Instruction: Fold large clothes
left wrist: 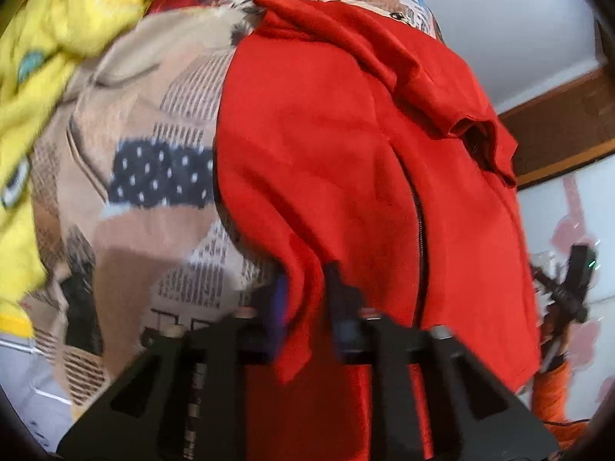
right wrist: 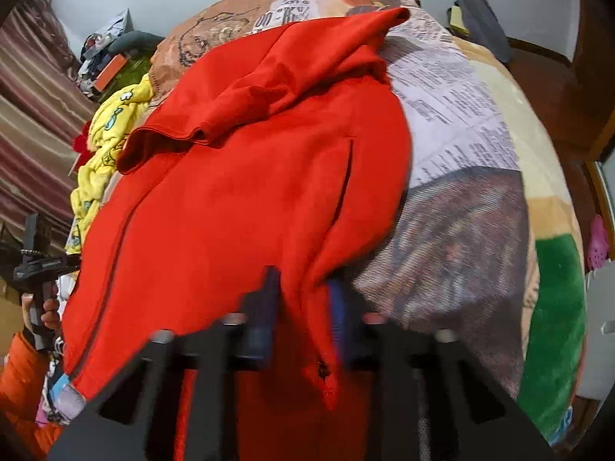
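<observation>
The red jacket (left wrist: 338, 146) is being clamped at its near hem by the left gripper (left wrist: 305, 296). Its other hem corner is being pinched by the right gripper (right wrist: 303, 299) on the patterned blanket (right wrist: 461, 199)

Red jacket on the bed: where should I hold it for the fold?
Keep to the near hem of the red jacket. The left tool and right tool each pinch a hem corner from the near side, either side of the zip. The body lies flat on the patterned blanket, so it can be lifted and folded away.

Jacket (right wrist: 246, 199) on blanket (right wrist: 461, 146)
</observation>
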`<state>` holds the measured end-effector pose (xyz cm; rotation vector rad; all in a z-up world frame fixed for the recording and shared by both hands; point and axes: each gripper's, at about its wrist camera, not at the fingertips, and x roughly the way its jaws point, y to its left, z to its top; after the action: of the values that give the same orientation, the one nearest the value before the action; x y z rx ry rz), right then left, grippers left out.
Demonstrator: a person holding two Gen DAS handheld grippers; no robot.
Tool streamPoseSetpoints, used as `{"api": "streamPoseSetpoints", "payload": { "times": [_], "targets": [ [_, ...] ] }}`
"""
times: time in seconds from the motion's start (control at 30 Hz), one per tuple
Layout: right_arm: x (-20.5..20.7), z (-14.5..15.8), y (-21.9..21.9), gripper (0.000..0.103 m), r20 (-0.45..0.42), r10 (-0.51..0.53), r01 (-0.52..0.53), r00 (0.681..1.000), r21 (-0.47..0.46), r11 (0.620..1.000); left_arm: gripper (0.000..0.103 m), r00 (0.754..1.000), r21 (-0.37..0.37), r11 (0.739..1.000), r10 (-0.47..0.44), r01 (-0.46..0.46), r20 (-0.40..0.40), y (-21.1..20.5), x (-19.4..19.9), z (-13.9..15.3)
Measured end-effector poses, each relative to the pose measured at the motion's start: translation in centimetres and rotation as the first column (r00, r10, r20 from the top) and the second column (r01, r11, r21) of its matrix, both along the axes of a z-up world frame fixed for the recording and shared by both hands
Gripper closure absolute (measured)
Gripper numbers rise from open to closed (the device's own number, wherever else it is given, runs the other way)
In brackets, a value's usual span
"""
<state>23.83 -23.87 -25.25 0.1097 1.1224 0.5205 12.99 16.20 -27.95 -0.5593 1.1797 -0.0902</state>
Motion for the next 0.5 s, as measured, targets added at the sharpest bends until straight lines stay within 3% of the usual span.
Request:
{"api": "streamPoseSetpoints", "payload": {
  "times": [0.2, 0.37, 0.5],
  "targets": [
    [-0.2, 2.5, 1.1, 0.090, 0.091, 0.037, -0.040, 0.995, 0.028, 0.999, 0.096, 0.993, 0.098, 0.995, -0.023, 0.011, 0.119, -1.1, 1.3, 4.6],
    [0.8, 5.5, 1.1, 0.092, 0.178, 0.037, -0.051, 0.983, 0.077, 0.996, 0.096, 0.974, 0.121, 0.992, 0.002, -0.030, 0.227, 0.2, 1.1, 8.9],
    [2.5, 7.3, 1.4, 0.093, 0.227, 0.023, -0.046, 0.974, 0.096, 0.994, 0.096, 0.955, 0.119, 0.991, 0.023, -0.061, 0.297, 1.6, 3.2, 11.8]
  ]
}}
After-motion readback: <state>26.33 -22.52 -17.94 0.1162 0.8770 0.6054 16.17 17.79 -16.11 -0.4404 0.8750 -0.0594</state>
